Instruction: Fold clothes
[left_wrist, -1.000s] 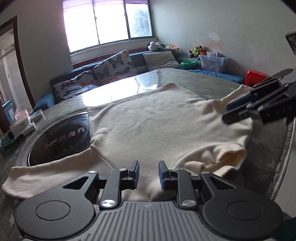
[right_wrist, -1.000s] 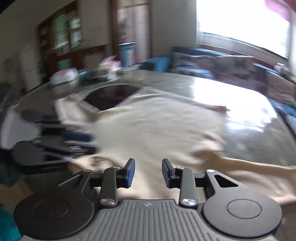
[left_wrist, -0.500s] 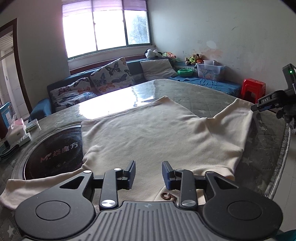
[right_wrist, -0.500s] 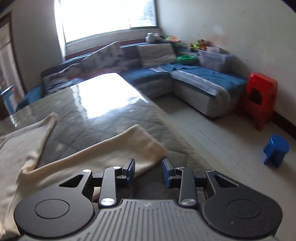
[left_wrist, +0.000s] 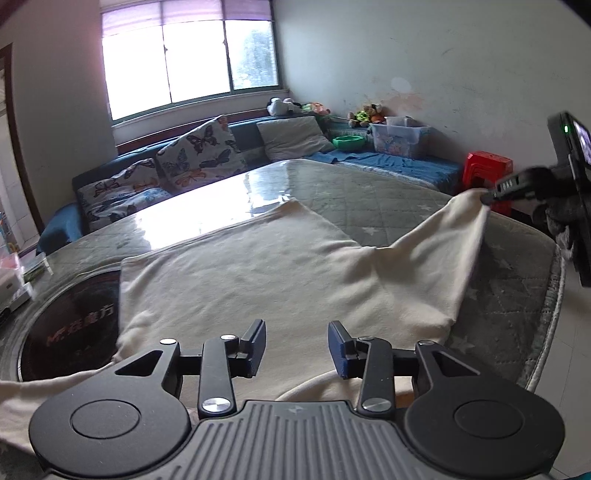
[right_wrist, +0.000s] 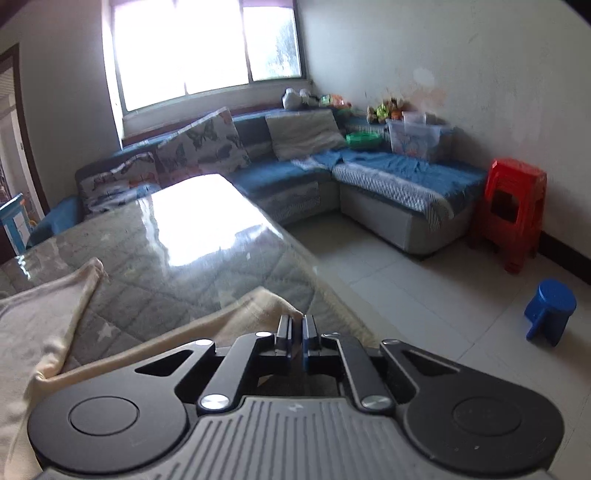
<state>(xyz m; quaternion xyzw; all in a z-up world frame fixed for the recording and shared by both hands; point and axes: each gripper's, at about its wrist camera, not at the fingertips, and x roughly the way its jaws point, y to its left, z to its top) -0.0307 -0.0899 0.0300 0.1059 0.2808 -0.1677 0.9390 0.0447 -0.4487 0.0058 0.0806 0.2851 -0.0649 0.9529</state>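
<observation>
- Living room, blue sofa (left_wrist: 388, 166) behind; quilted glass-topped table (left_wrist: 369, 195) carries a cream long-sleeved top (left_wrist: 258, 273) spread flat.
- Top looks soft, light and floppy; probably best taken at cuffs or hem corners.
- Right gripper (right_wrist: 296, 338) is pinched onto the sleeve end (right_wrist: 258, 306), lifting it off the table's right edge.
- Left gripper (left_wrist: 296, 347) is spread wide, hovering over the top's near edge, holding nothing.

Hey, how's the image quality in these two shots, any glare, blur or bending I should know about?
Left wrist view: window overexposed, its glare sheeting across the glossy table; the cream garment mostly sharp, its lifted sleeve slightly smeared; fisheye bows the walls. Right wrist view: softer overall, window blown out, a bright white patch on the table, sleeve edge near the right gripper blurred.
</observation>
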